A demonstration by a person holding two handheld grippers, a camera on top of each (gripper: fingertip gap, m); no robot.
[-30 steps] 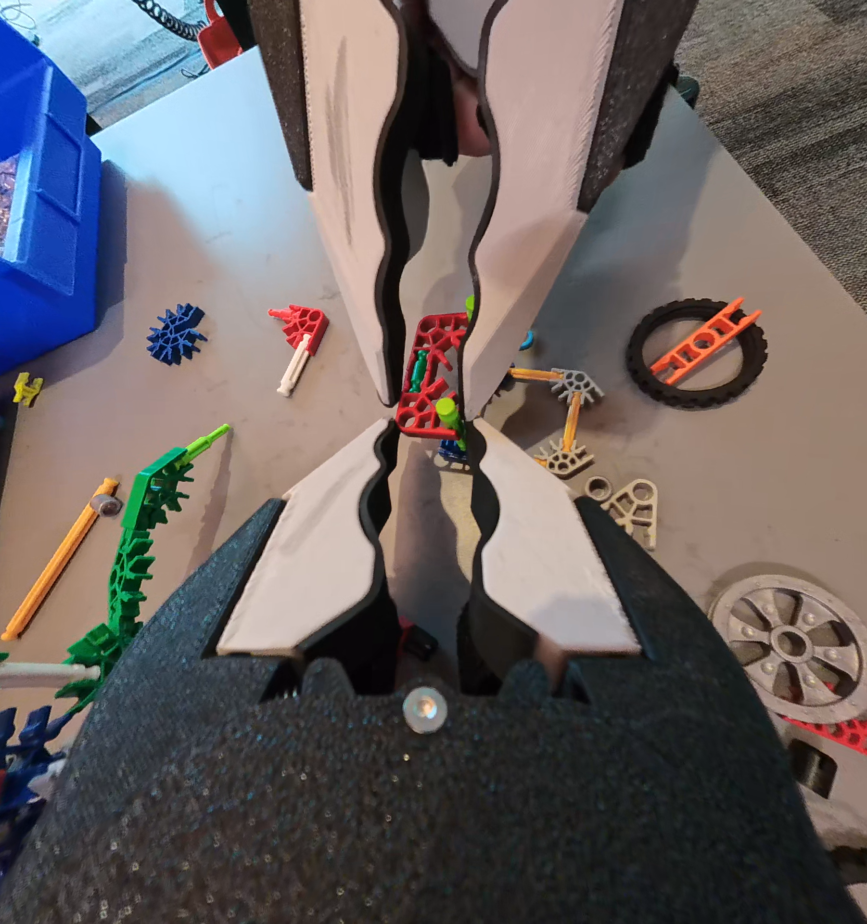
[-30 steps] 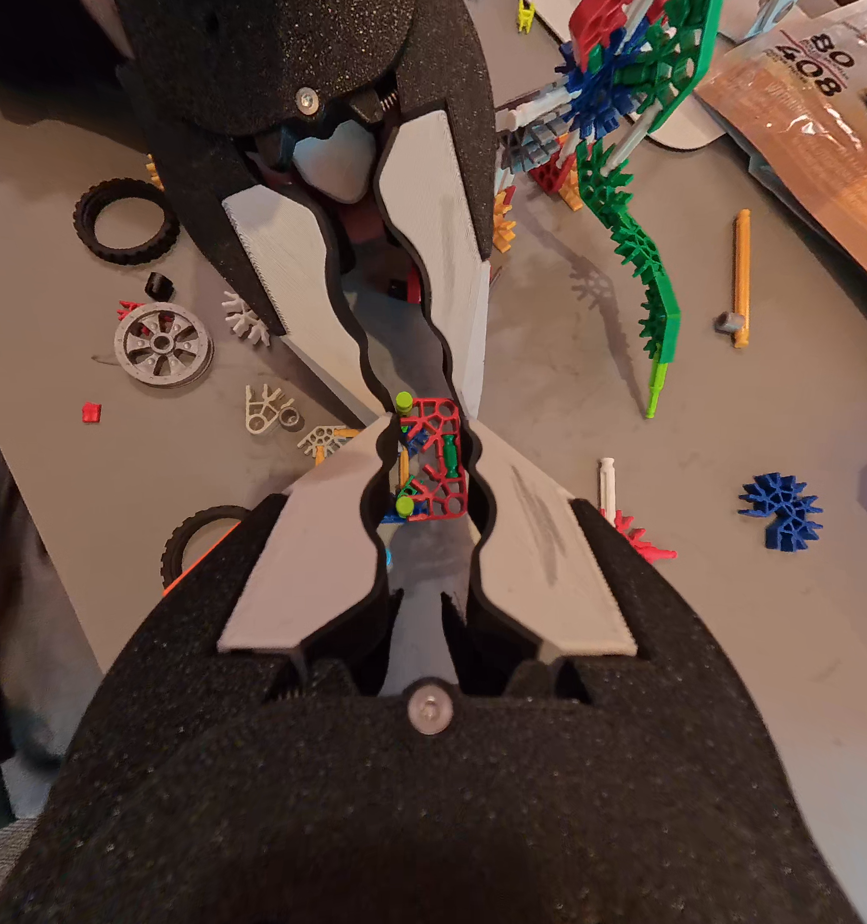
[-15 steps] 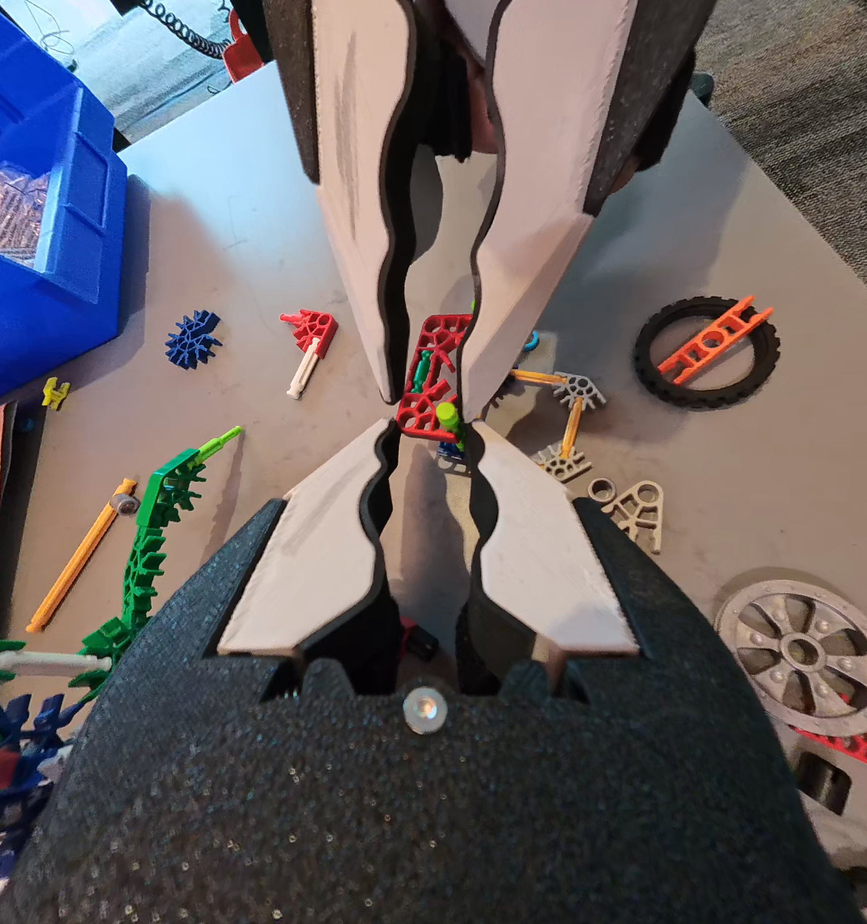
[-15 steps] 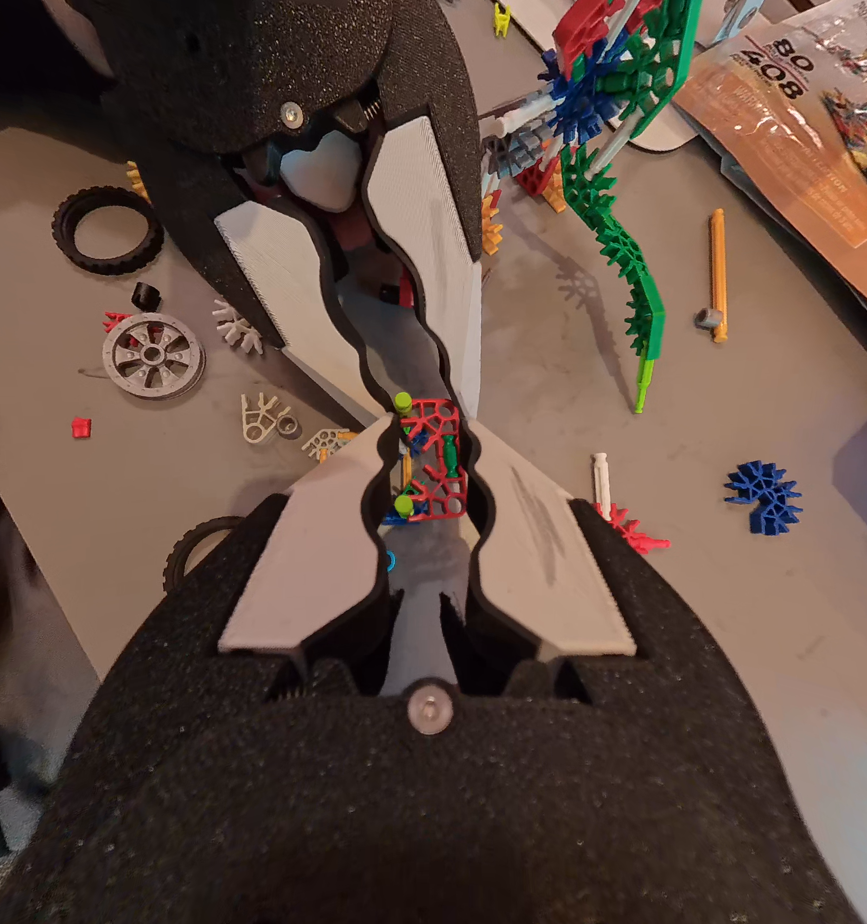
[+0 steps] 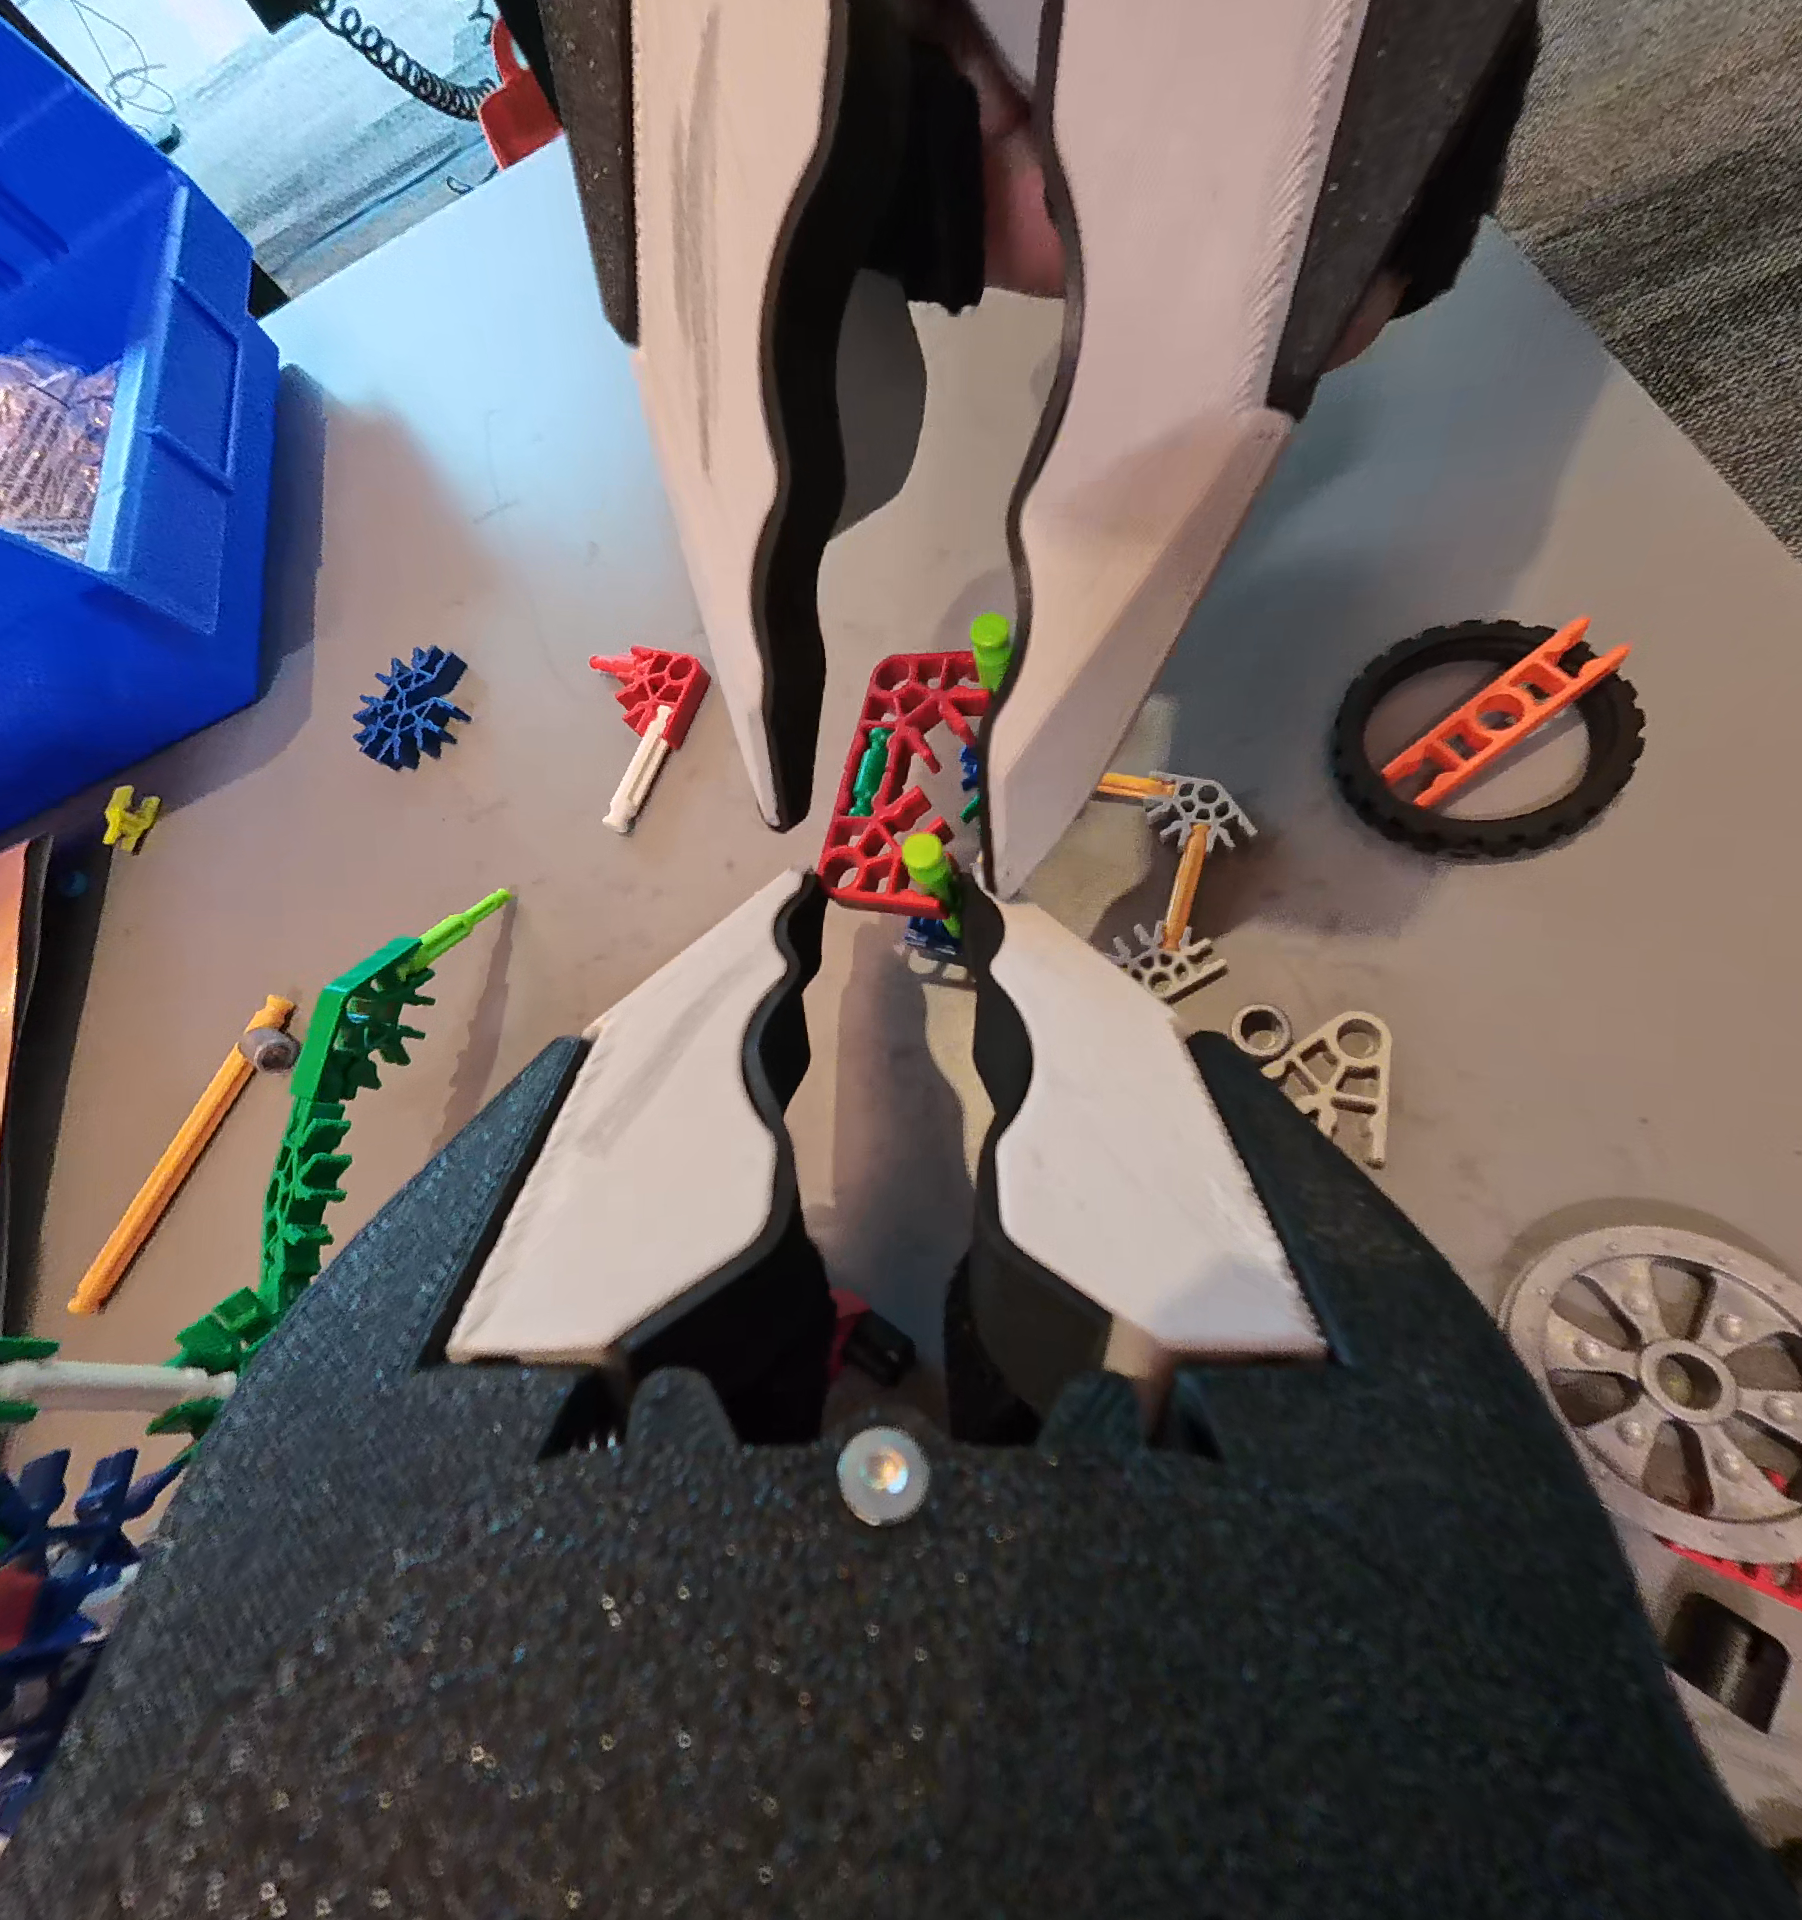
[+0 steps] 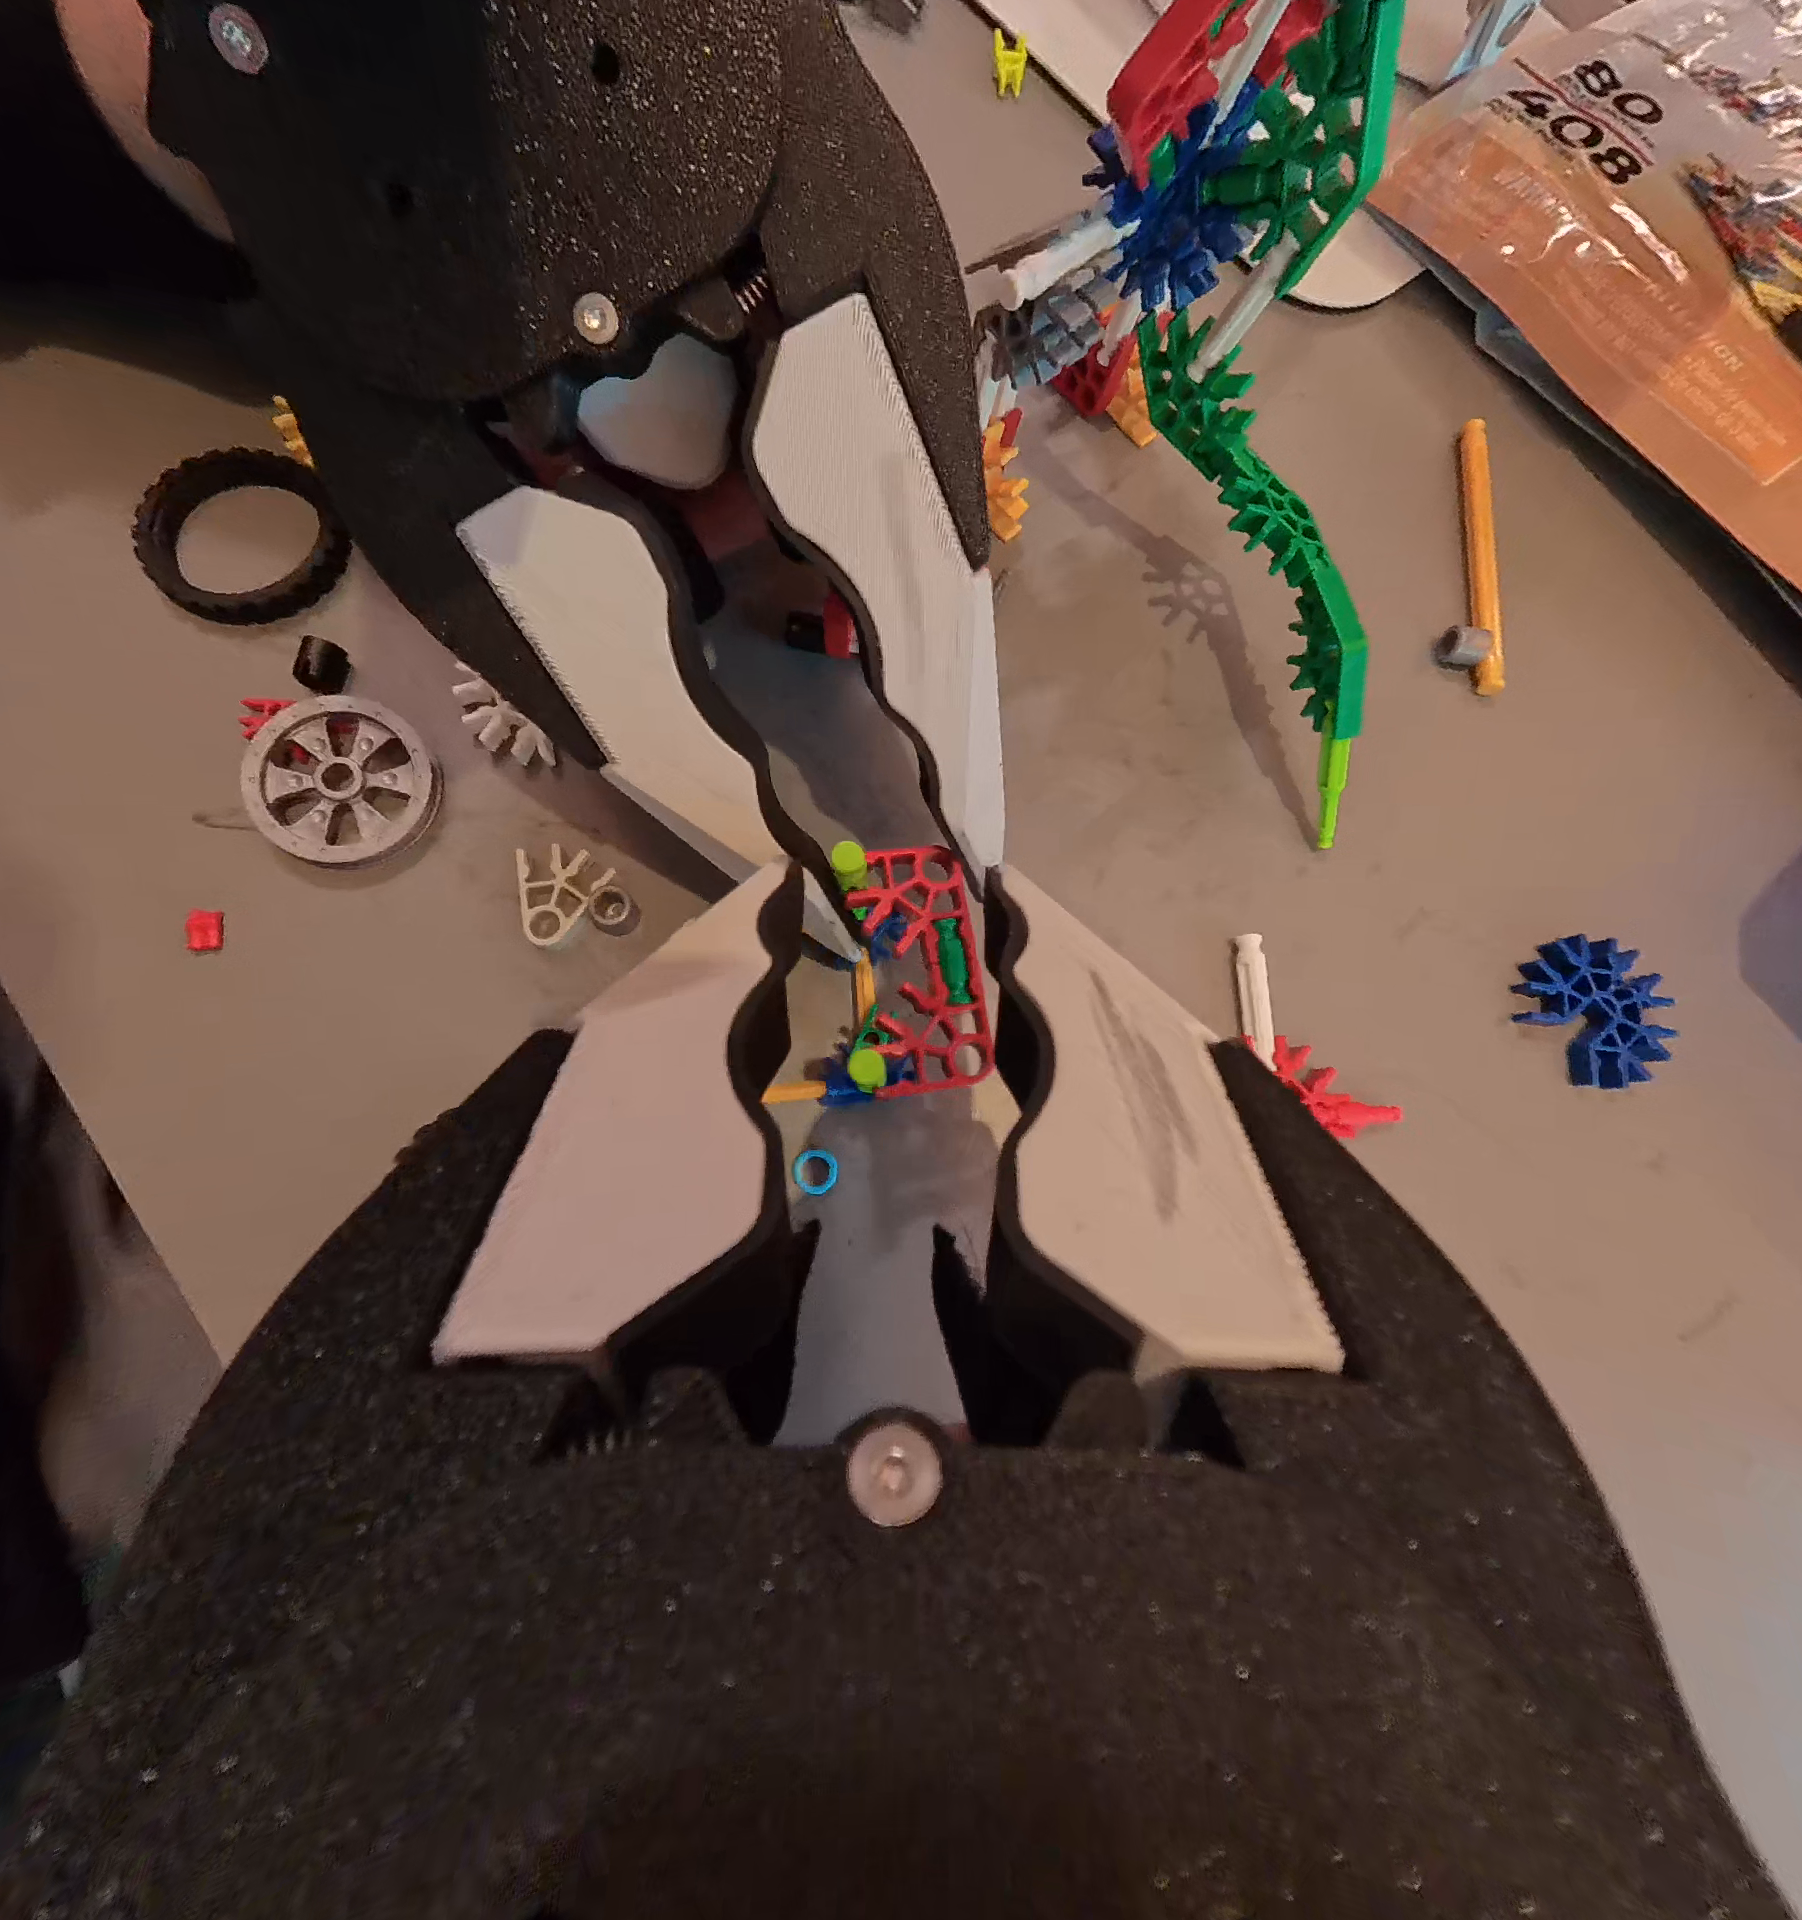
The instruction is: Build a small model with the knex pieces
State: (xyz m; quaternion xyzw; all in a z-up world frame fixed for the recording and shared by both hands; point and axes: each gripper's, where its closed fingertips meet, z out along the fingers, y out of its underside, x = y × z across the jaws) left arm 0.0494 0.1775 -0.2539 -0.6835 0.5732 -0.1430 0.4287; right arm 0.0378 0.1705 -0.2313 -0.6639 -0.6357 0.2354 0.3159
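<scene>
Left gripper (image 5: 892,899) and right gripper (image 6: 892,914) nose to nose, tips almost touching, both angled downward — white fingers (image 5: 668,1122) parted by a narrow gap on each, wavy black inner pads facing, neither fully pressed together

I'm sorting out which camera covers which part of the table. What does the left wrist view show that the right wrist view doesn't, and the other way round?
Only the left wrist view shows the blue bin and the orange ladder-shaped piece lying across a black tyre.

Only the right wrist view shows the orange printed bag, the small blue ring and the small red block.

Both show the red frame piece between the left claw and the right claw, the grey spoked wheel and the green toothed strip.
</scene>
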